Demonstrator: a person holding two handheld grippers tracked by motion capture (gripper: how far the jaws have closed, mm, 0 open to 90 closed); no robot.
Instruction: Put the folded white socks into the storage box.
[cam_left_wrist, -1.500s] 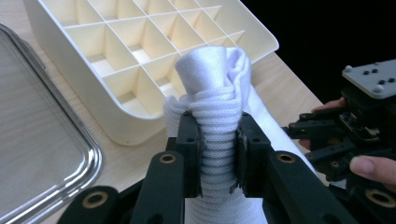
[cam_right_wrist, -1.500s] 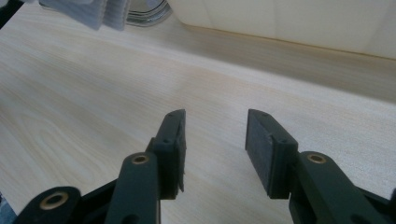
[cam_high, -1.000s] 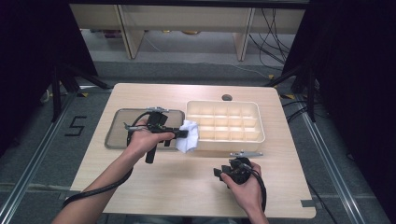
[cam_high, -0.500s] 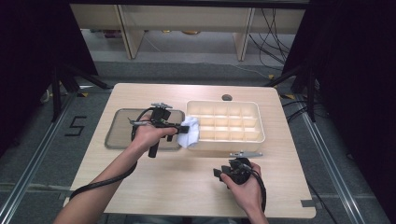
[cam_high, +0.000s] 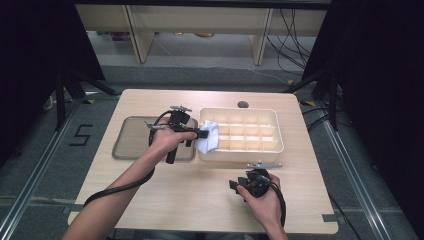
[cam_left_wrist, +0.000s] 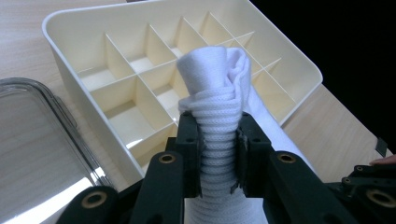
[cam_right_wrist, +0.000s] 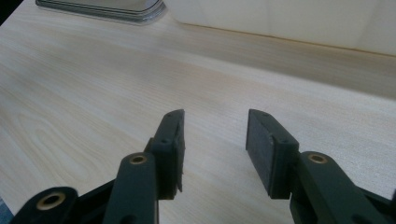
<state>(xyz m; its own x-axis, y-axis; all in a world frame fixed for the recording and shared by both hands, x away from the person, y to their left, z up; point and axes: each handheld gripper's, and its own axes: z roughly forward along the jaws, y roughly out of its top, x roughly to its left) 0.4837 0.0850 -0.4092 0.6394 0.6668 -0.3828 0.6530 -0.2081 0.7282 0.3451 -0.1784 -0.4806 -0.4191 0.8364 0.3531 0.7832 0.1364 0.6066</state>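
You have the rolled white sock (cam_left_wrist: 219, 116) pinched between the left tongs (cam_left_wrist: 218, 140), and in the high view it hangs at the left end of the cream divided box (cam_high: 272, 131), near the middle of the frame. To do this step well, pick one cell before you lower: in the left gripper view the cells just beyond the roll look empty. Keep the roll upright and centred over that cell so its loose tail does not drape over a divider, and let go only once it sits inside the walls. Your right tongs (cam_right_wrist: 214, 149) stand spread with nothing between them, low over the bare table (cam_right_wrist: 93, 93) at the lower middle of the high view; keep them clear there.
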